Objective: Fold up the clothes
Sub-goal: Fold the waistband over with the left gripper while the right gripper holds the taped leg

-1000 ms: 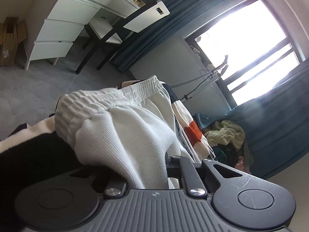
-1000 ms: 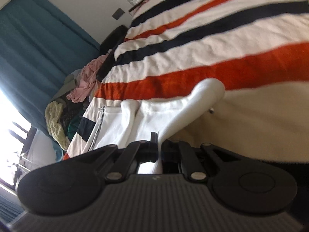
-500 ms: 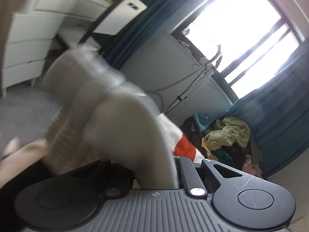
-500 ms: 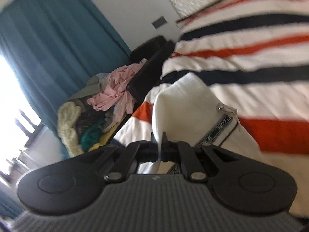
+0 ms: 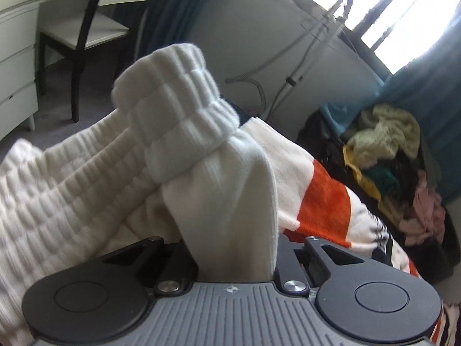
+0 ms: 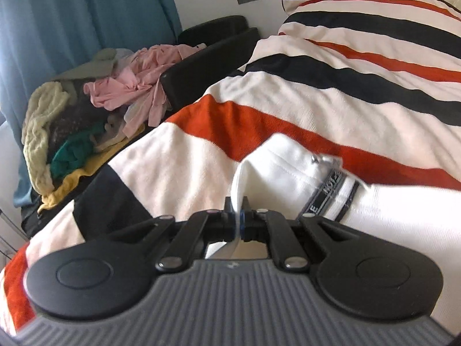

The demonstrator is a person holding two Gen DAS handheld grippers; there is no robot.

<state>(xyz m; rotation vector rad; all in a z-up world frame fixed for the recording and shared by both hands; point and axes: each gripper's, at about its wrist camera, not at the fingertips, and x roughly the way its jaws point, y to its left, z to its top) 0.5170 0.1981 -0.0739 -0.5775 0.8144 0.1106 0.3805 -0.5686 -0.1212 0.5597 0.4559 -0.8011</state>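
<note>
A white garment with a ribbed elastic band [image 5: 178, 106] fills the left wrist view. My left gripper [image 5: 233, 248] is shut on a thick fold of it, which hides the fingertips. In the right wrist view the same white garment [image 6: 291, 170] lies on the striped blanket, with a grey-black printed tape and a metal zip pull [image 6: 331, 184] showing. My right gripper [image 6: 237, 216] is shut on a thin edge of the white fabric, just above the blanket.
The bed carries a white, orange and navy striped blanket [image 6: 345, 86]. A pile of mixed clothes [image 6: 86, 115] sits on a dark seat by the teal curtain; it also shows in the left wrist view [image 5: 389, 150]. A chair [image 5: 83, 28] and white drawers [image 5: 14, 72] stand beyond.
Both grippers have lifted and swung with the white garment. The ribbed band has risen and bunched above the left gripper. The right view has tilted from close to the blanket to looking across the bed.
</note>
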